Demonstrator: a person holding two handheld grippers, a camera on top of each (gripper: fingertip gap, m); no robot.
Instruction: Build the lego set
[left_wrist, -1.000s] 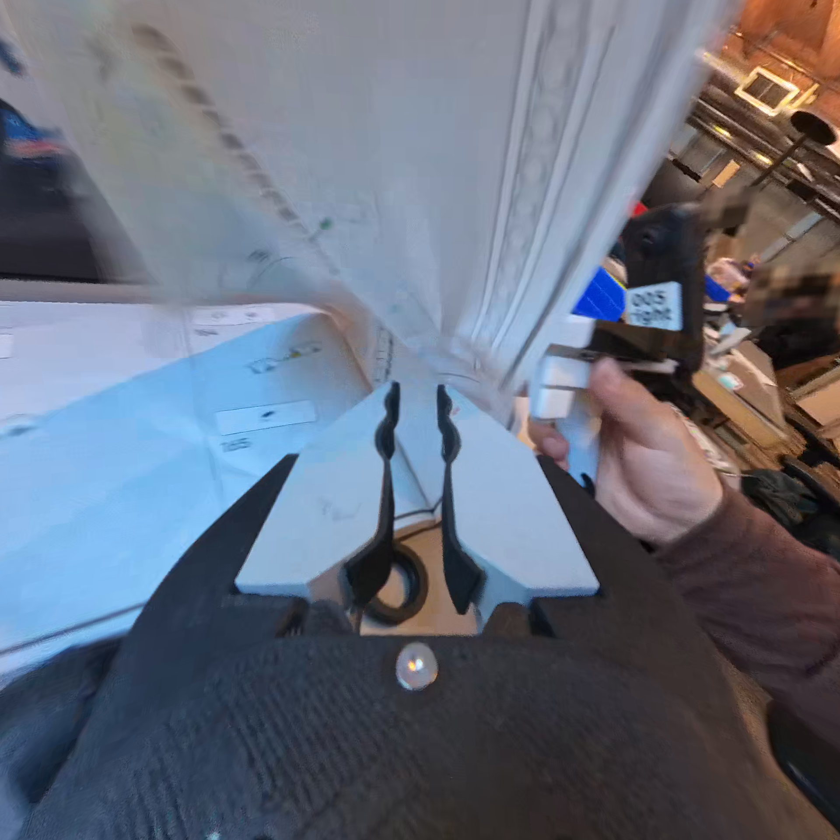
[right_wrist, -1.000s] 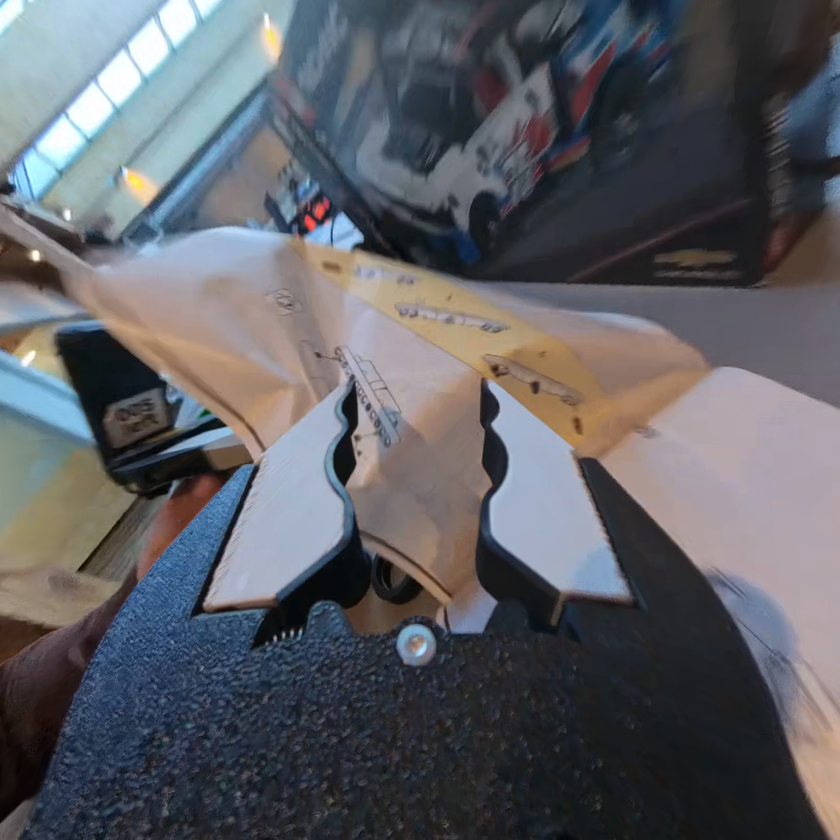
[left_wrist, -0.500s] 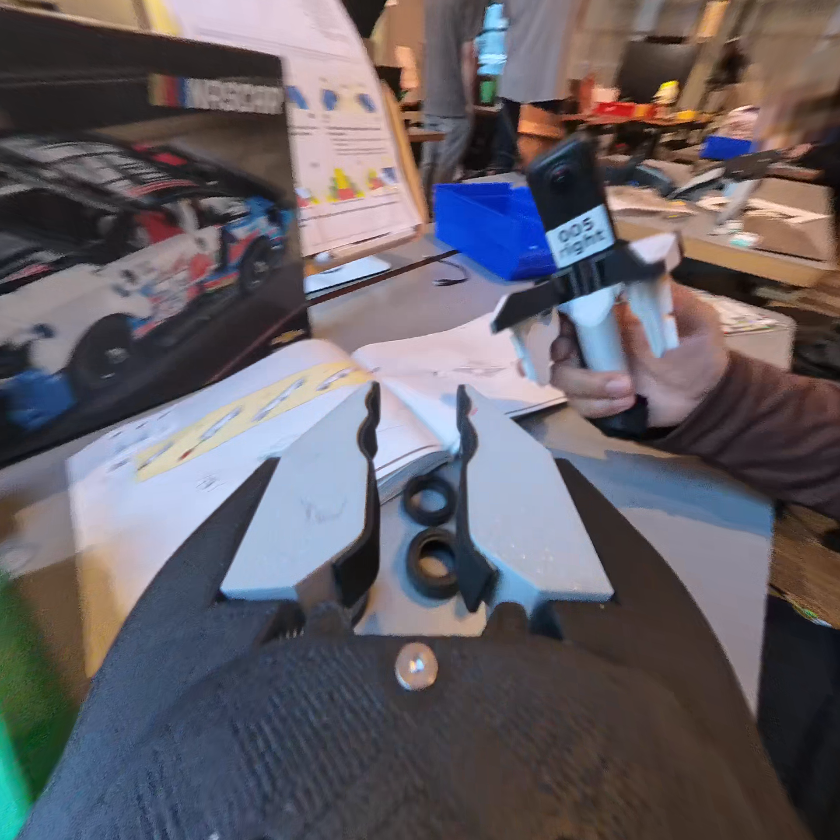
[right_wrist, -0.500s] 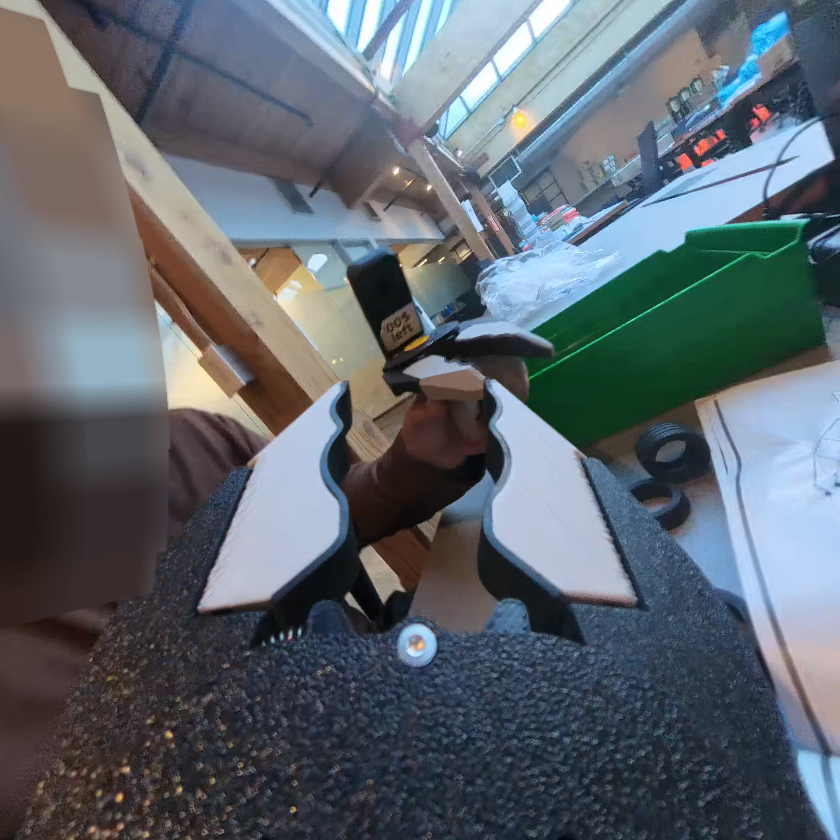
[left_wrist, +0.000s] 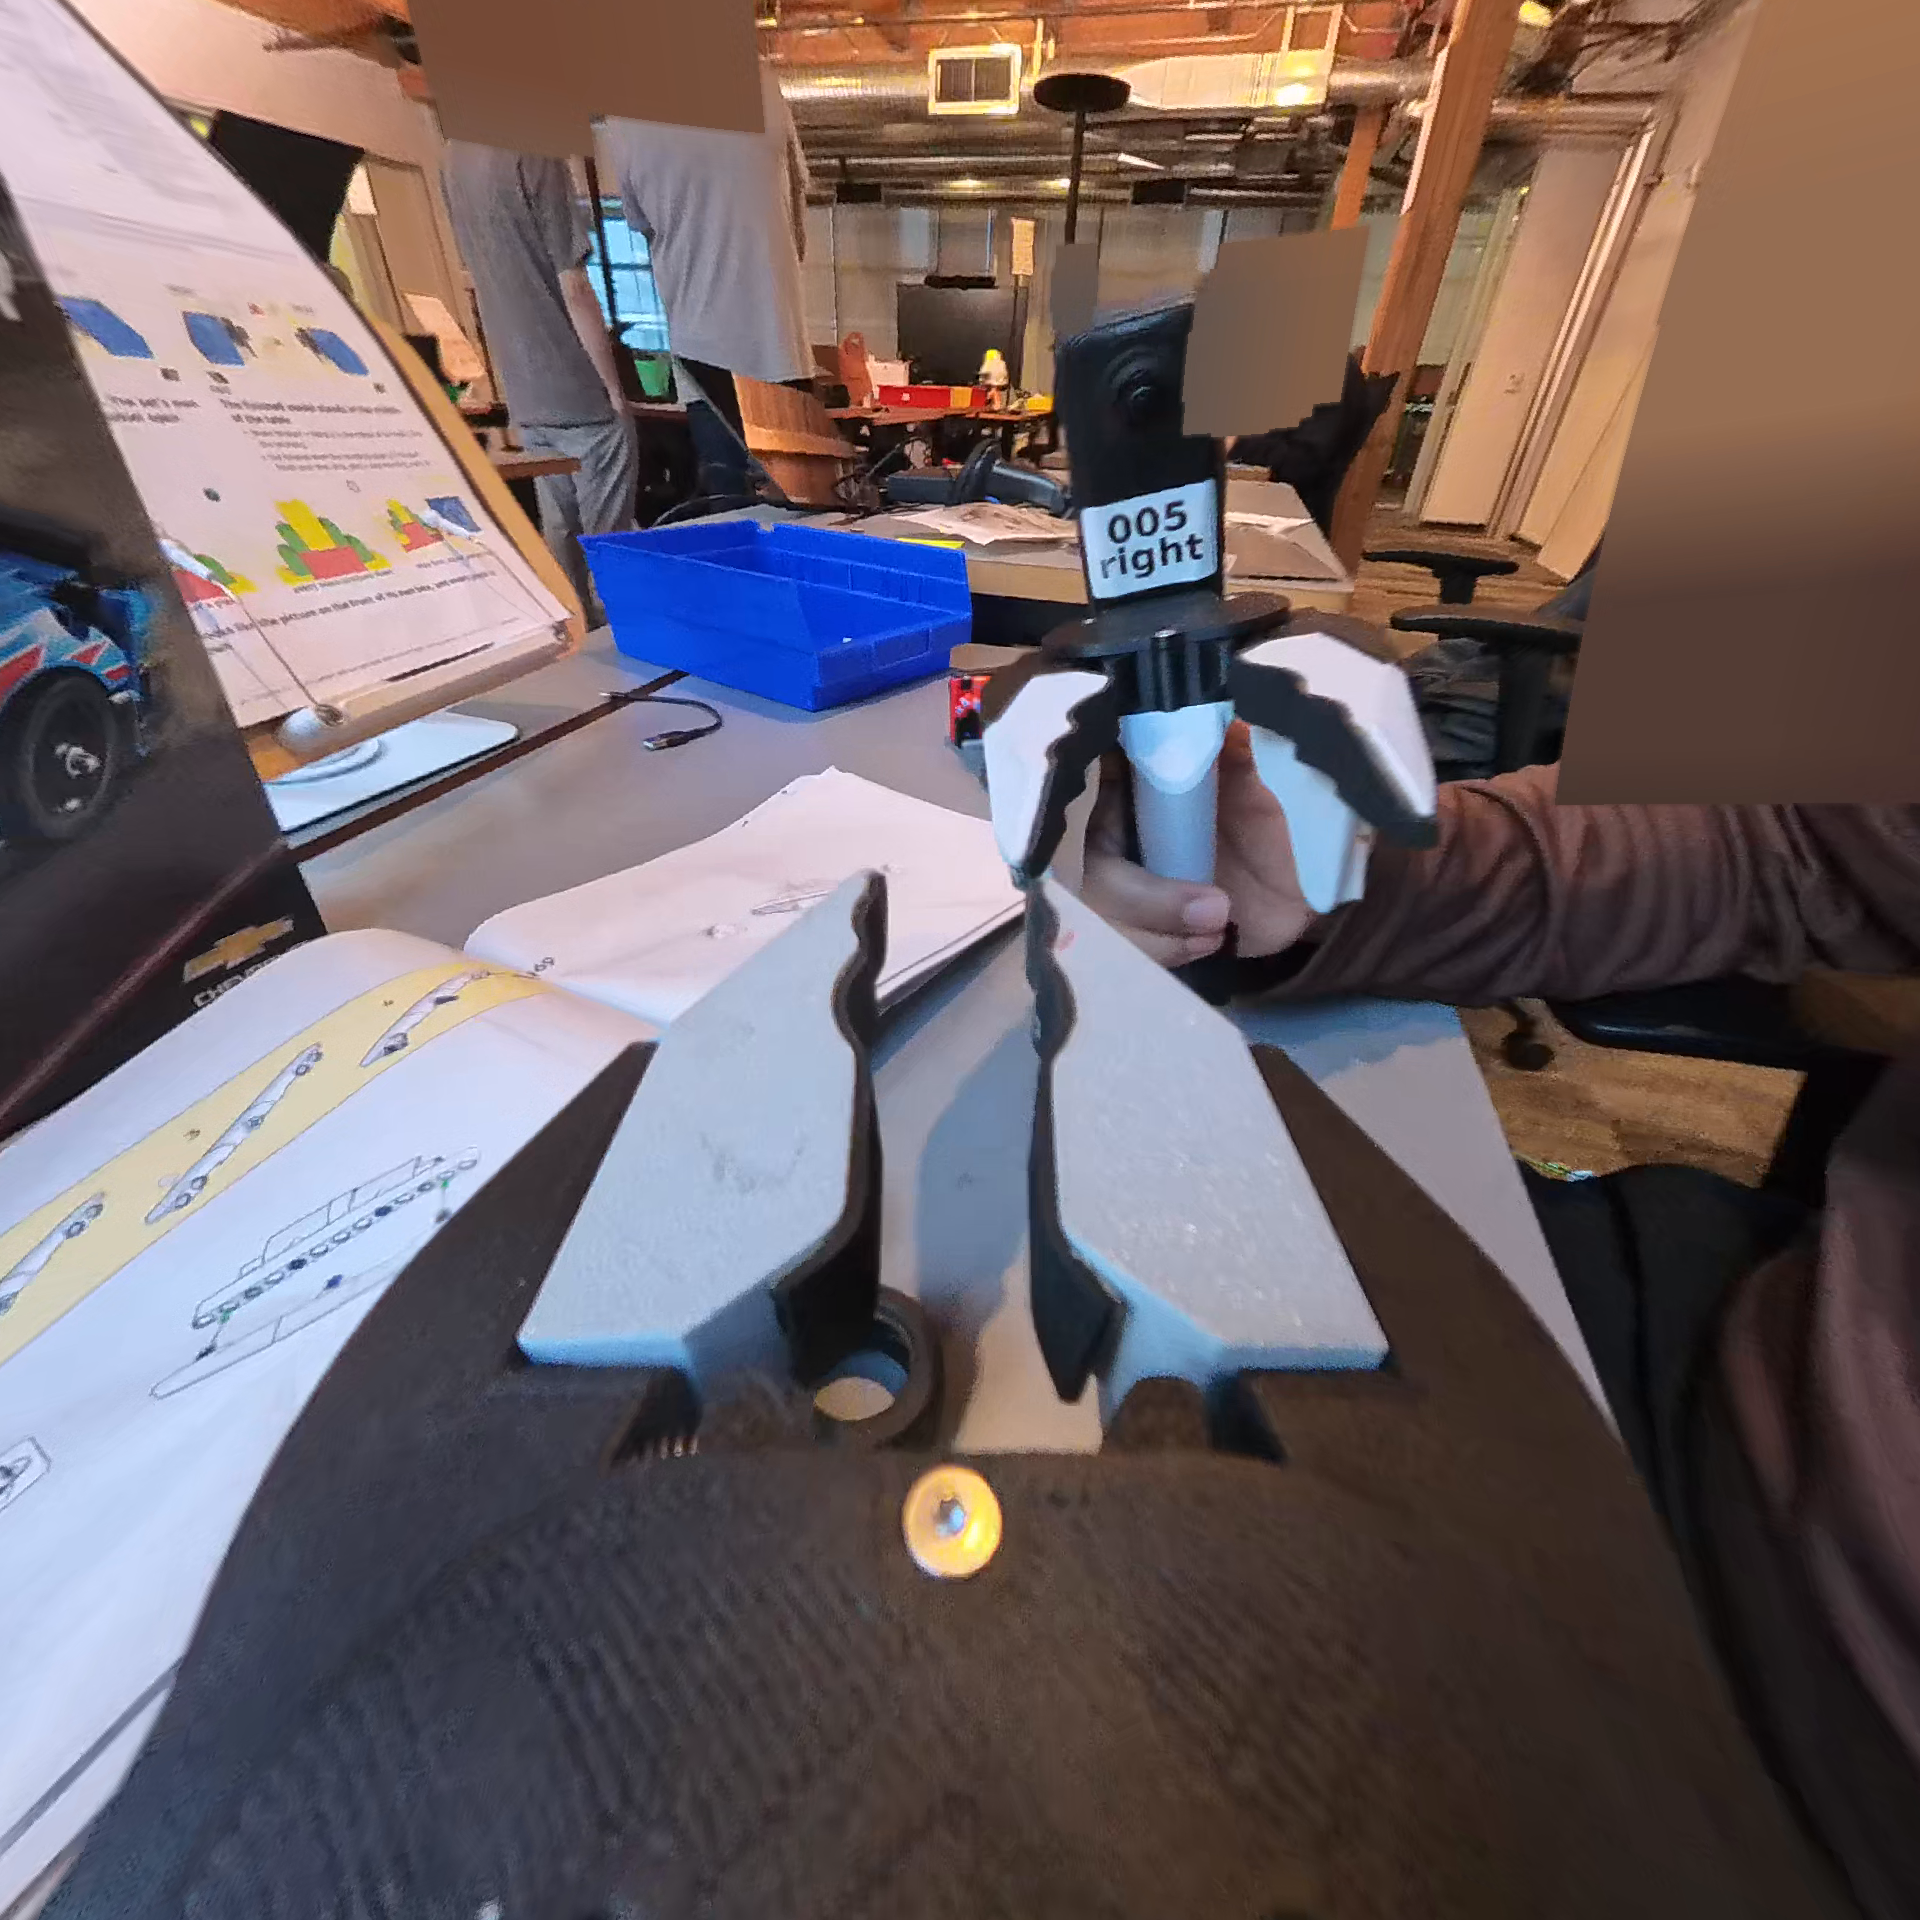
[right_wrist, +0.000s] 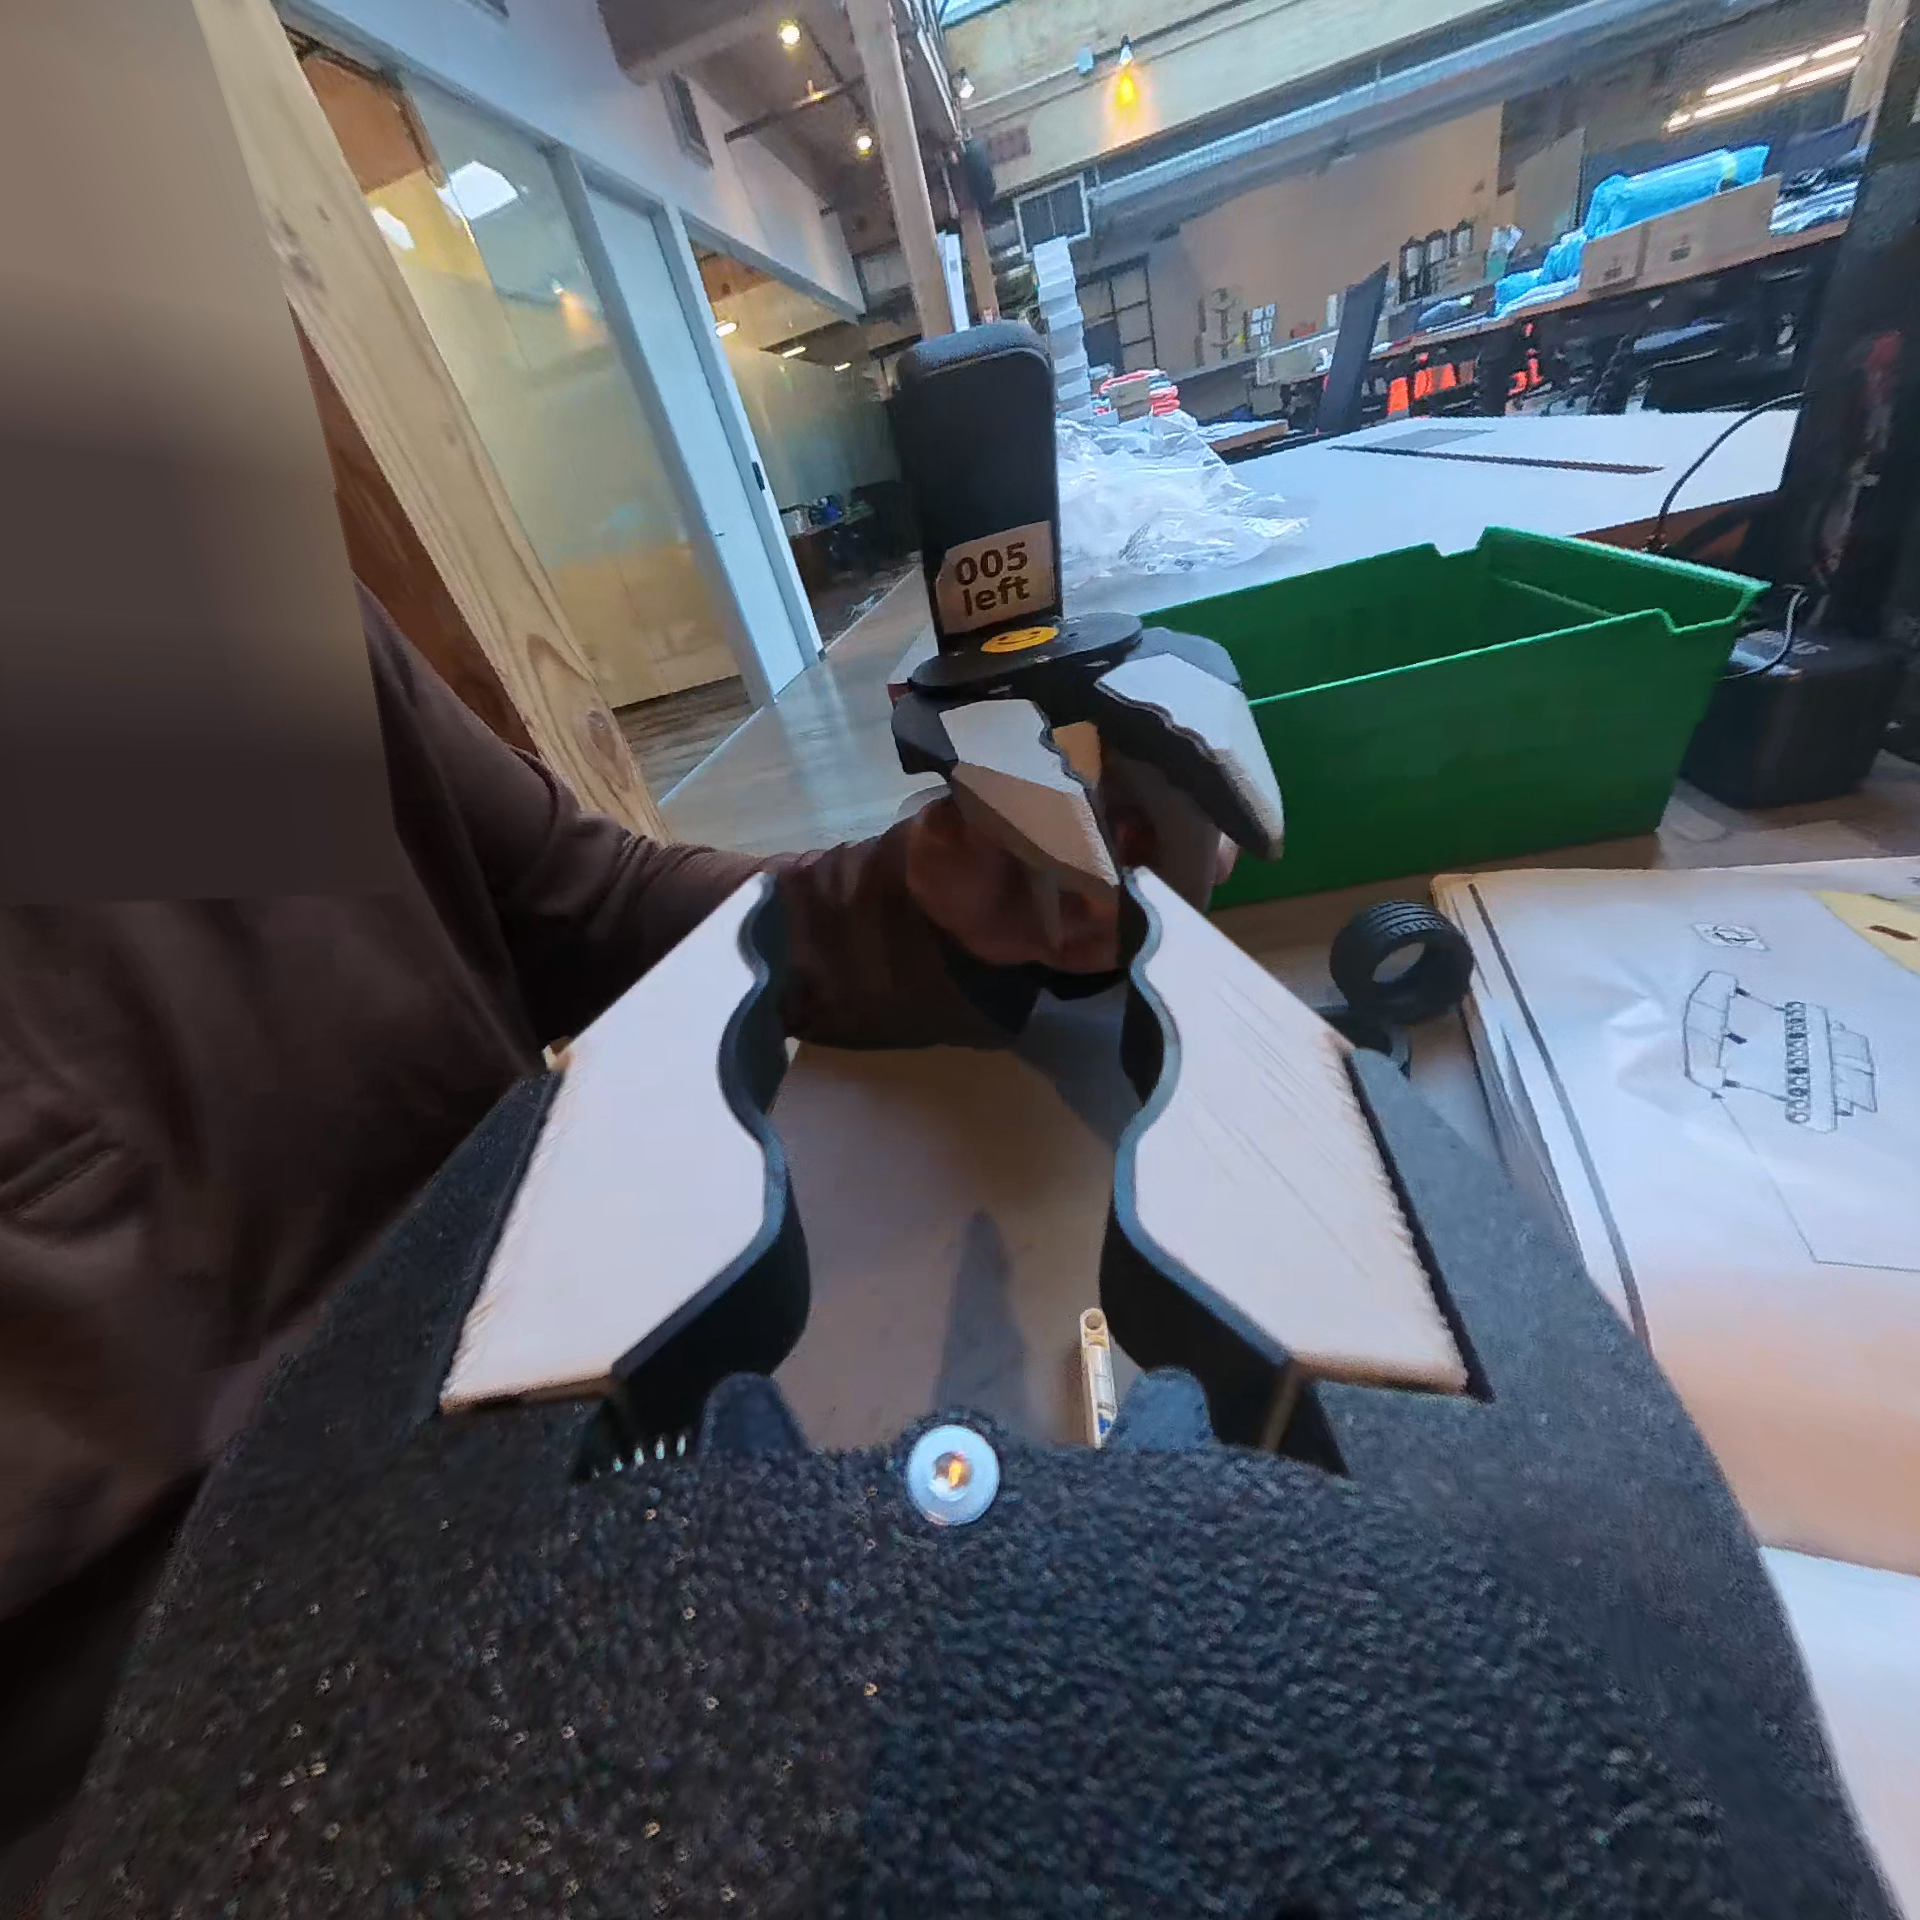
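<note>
Both grippers up in the air facing each other, holding nothing: left gripper (left_wrist: 954, 914) fingers narrow, right gripper (right_wrist: 945, 914) fingers wide. Open instruction booklet (left_wrist: 312, 1143) flat on the counter (left_wrist: 1195, 1039), black tire (right_wrist: 1401, 961) beside it, small white piece (right_wrist: 1093, 1371) under the right gripper. Best to check the page first, then go down slowly and pinch the small piece in the middle.

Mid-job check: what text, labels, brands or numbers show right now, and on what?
I do not copy out writing; these things bear it:
White label on the right gripper: short, clear print.
Grey label on the left gripper: short, clear print.
Lego box: brand mark, lettering.
Instruction sheet on a stand: blurred lines.
Open instruction booklet: tiny numbers.
</note>
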